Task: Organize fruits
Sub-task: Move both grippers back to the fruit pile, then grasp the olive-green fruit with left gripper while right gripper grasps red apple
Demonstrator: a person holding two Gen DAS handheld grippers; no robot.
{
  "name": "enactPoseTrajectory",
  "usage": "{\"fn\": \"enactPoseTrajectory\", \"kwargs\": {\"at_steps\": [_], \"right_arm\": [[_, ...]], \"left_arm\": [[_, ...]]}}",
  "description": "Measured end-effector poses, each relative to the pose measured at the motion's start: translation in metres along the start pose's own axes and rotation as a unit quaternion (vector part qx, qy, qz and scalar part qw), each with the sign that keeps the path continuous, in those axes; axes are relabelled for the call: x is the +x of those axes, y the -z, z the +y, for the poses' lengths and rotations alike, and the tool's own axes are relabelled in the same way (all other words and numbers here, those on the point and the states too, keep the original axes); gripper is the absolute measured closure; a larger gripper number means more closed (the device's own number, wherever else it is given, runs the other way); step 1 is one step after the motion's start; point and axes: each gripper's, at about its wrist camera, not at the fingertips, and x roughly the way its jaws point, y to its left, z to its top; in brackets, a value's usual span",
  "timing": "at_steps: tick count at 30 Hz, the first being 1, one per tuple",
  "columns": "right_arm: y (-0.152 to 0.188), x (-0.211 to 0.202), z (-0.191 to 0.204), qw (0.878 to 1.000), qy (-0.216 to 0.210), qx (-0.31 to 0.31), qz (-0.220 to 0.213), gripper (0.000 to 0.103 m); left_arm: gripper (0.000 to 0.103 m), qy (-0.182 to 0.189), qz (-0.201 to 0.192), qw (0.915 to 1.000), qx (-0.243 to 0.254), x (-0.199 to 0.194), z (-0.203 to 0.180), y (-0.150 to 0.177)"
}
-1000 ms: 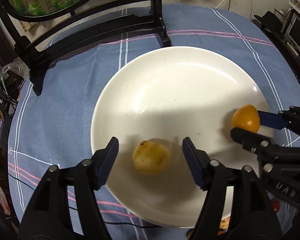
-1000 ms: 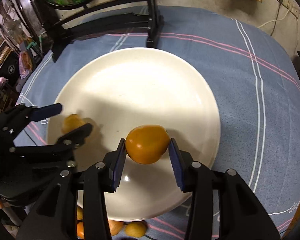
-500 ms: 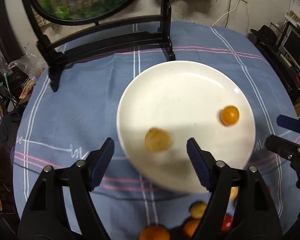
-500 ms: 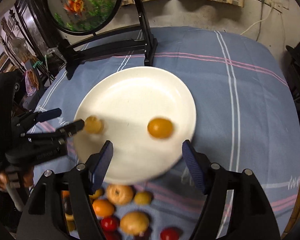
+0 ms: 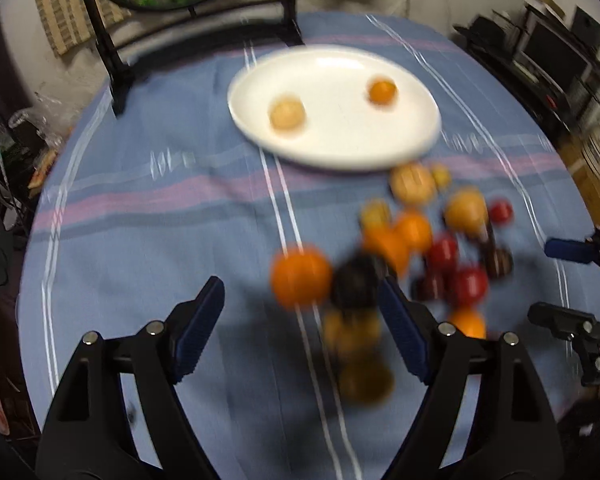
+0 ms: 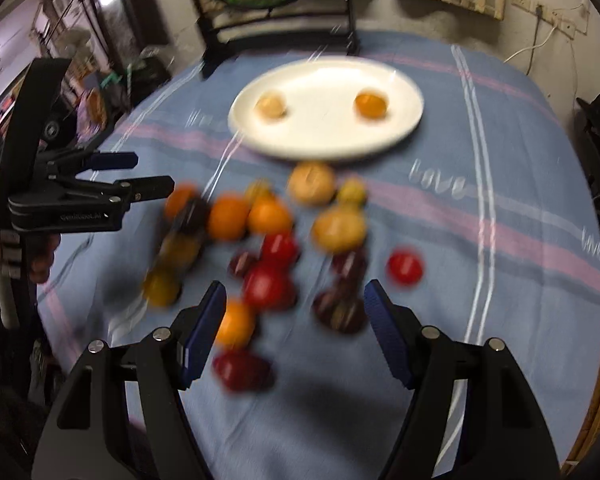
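Note:
A white plate (image 5: pixel 340 158) (image 6: pixel 324 148) lies at the far side of the blue cloth. On it rest a pale yellow fruit (image 5: pixel 287 114) (image 6: pixel 271 106) and an orange fruit (image 5: pixel 382 91) (image 6: pixel 370 105). Nearer me, a blurred pile of orange, yellow, red and dark fruits (image 5: pixel 412 236) (image 6: pixel 268 216) covers the cloth. My left gripper (image 5: pixel 300 320) (image 6: pixel 154 172) hovers over the pile's left end, its jaws opening, and its pads touch nothing. My right gripper (image 6: pixel 296 320) (image 5: pixel 542 280) stands open above red and dark fruits, holding nothing.
A black stand with a round painted panel (image 5: pixel 196 32) rises behind the plate. The striped blue tablecloth (image 5: pixel 160 220) covers a round table, with clutter past its left edge and dark shelves at the right. A hand (image 6: pixel 40 256) grips the left gripper's handle.
Both grippers pulled back from the plate to the fruit pile. The right gripper let go of the orange fruit, which stays on the plate, and opened. The left jaws widened.

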Motion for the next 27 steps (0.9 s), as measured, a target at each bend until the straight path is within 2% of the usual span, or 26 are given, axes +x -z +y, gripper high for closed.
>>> {"fn": "enactPoseTrajectory", "kwargs": {"at_steps": [4,11,12,14,16,17,19,20,27], "right_arm": [[0.031,0.013,0.017,0.999,-0.005,-0.014,0.034,0.031],[0.042,0.044,0.032,0.998,-0.004,-0.015,0.067,0.033],[0.043,0.048,0.035,0.997,-0.001,-0.023,0.072,0.036],[0.046,0.051,0.041,0.996,0.005,-0.037,0.079,0.052],[0.049,0.05,0.043,0.996,-0.006,-0.041,0.079,0.063],[0.048,0.049,0.043,0.996,-0.008,-0.041,0.082,0.063],[0.051,0.047,0.042,0.996,-0.005,-0.039,0.079,0.064],[0.051,0.046,0.041,0.996,-0.007,-0.037,0.079,0.064],[0.044,0.011,0.024,0.998,-0.013,-0.012,0.052,0.064]], "left_arm": [[0.022,0.014,0.03,0.9993,0.017,0.005,-0.011,0.04],[0.018,0.031,0.035,0.9989,-0.002,0.019,-0.013,0.051],[0.017,0.032,0.036,0.9989,-0.002,0.022,-0.014,0.051],[0.018,0.03,0.042,0.9986,0.003,0.027,-0.019,0.052],[0.024,0.028,0.05,0.9983,0.009,0.033,-0.023,0.054],[0.031,0.028,0.056,0.9981,0.003,0.037,-0.023,0.055],[0.054,0.055,0.06,0.9967,-0.008,0.039,-0.022,0.053],[0.061,0.056,0.058,0.9967,-0.009,0.037,-0.023,0.051],[0.063,0.057,0.03,0.9979,0.005,0.002,-0.026,0.035]]}}
